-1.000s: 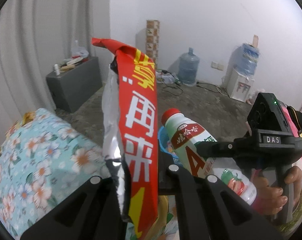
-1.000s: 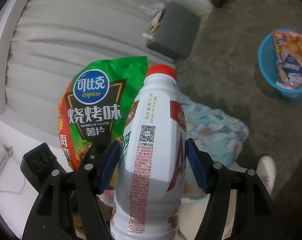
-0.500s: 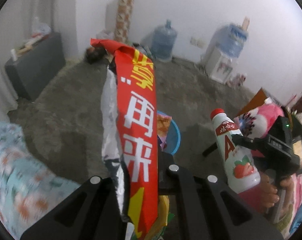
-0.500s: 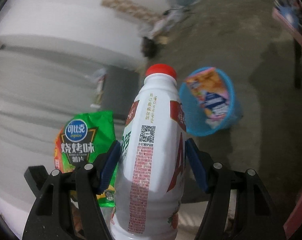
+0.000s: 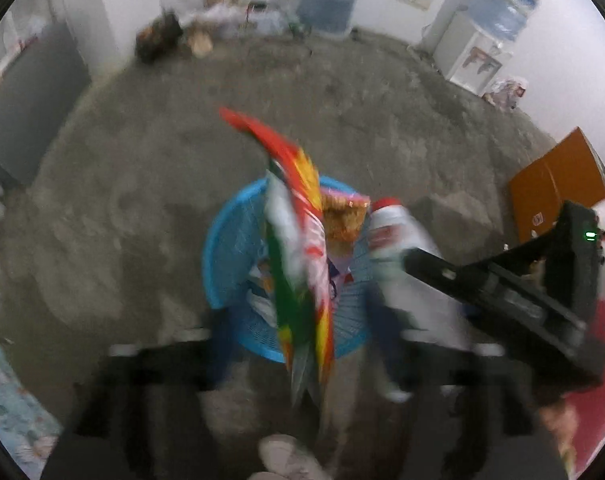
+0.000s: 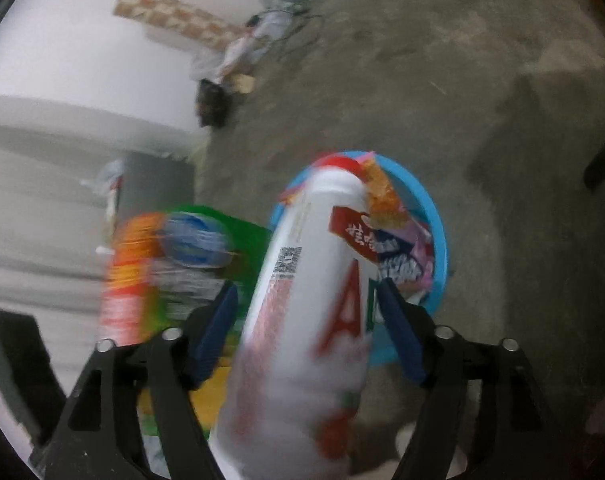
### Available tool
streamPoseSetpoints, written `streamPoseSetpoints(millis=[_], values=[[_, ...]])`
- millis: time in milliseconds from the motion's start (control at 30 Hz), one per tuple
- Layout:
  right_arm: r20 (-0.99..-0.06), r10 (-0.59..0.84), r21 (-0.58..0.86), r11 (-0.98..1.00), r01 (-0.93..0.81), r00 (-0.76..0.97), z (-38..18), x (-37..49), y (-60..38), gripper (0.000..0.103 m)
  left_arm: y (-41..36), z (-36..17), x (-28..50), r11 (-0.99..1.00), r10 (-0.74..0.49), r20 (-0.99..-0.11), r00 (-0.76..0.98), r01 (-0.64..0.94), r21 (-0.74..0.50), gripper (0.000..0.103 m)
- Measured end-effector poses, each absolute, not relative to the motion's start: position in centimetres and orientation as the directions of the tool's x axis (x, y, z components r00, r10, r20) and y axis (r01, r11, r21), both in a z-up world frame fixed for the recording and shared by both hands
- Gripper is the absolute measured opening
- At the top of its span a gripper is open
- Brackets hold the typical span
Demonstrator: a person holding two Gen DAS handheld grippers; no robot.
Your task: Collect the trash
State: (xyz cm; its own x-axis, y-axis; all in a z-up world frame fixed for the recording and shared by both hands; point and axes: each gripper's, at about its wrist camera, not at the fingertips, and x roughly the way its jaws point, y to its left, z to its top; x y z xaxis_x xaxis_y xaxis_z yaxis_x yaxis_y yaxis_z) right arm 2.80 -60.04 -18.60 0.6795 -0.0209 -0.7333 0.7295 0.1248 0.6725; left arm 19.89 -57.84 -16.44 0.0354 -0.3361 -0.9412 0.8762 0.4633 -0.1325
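Both grippers are letting go over the round blue plastic basket [image 5: 226, 256].

The left gripper [image 5: 302, 340] fingers have just been spreading, freeing the red-and-green crisp packet [image 5: 298, 264]; the right gripper [image 6: 308, 332] fingers are widening off the white red-capped drink bottle [image 6: 302, 304], both dropping binward.

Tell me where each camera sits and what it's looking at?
Left wrist: sits on the left gripper, looks steeply down at the bin and the chip bag between its open fingers; a shoe and the right gripper show.
Right wrist: sits on the right gripper, looks down past the bottle at the bin; its fingers have just opened.
Both share the bin, bottle and chip bag.
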Motion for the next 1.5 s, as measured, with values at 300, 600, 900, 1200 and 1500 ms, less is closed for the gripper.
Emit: streamPoseSetpoints(millis=[300, 600, 900, 1200, 1500], values=[[-0.783, 0.008, 0.622, 0.042, 0.782, 0.622, -22.2, 0.5, -58.7, 0.073, -55.7, -15.6, 20.7, 0.517, -0.342, -0.938, 0.062, 0.846, -0.132, 0.078], [-0.784, -0.134, 0.555, 0.285, 0.781, 0.606, -13.7, -0.8, -54.6, 0.074, -48.2, -4.7, 18.4, 0.475, -0.540, -0.828, 0.148, 0.866, -0.155, 0.085], [-0.713, -0.296, 0.445, 0.509, 0.737, 0.635, -3.1, -2.6, -47.9, 0.082, -35.1, 4.0, 13.5, 0.484, -0.664, -0.699, 0.265, 0.865, -0.133, 0.097], [-0.594, -0.390, 0.239, 0.749, 0.618, 0.703, 5.6, -2.5, -37.4, 0.095, -20.9, 7.7, 9.2, 0.714, -0.611, -0.618, 0.494, 0.682, -0.160, 0.097], [-0.543, -0.276, -0.004, 0.945, 0.327, 0.793, 8.3, -1.7, -23.9, 0.095, -10.3, 8.5, 2.7, 0.939, -0.312, -0.490, 0.814, 0.343, -0.028, 0.097]])
